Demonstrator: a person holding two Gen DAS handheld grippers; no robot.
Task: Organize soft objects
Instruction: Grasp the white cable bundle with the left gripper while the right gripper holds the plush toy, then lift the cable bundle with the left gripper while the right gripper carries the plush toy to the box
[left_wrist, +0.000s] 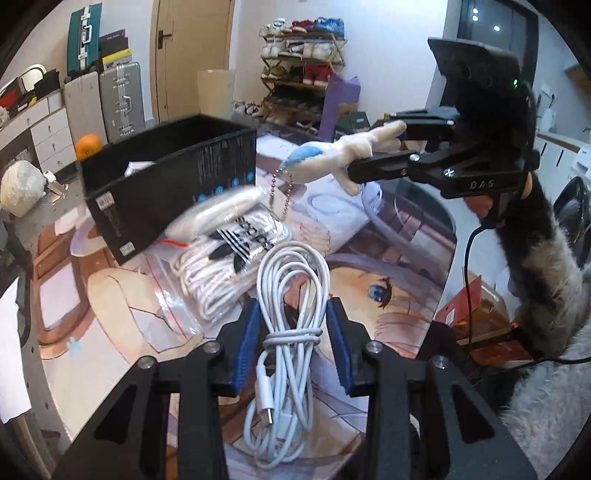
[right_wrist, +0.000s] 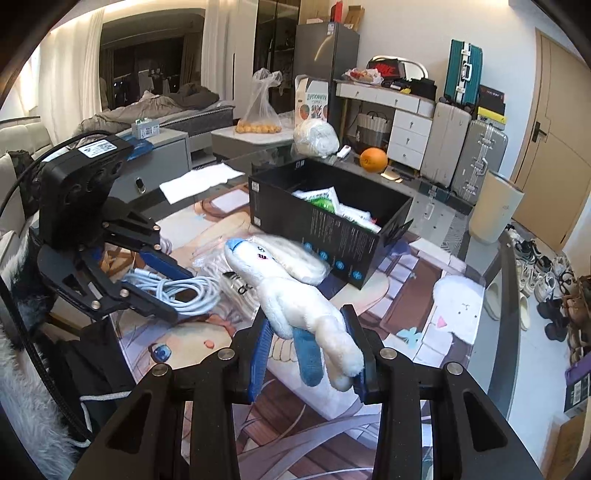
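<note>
So some soft packs already sit in the black box (left_wrist: 166, 177). Next to it, the left gripper (left_wrist: 291, 343) pinches the white cable (left_wrist: 291, 295) over the mat, and the right gripper (right_wrist: 310, 350) squeezes the plush bunny (right_wrist: 295, 295), both not boxed yet.

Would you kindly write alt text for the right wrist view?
The right gripper clamps a white plush toy above the printed table mat. Beyond sits an open black box; at left, the left gripper straddles a coiled white cable.
</note>
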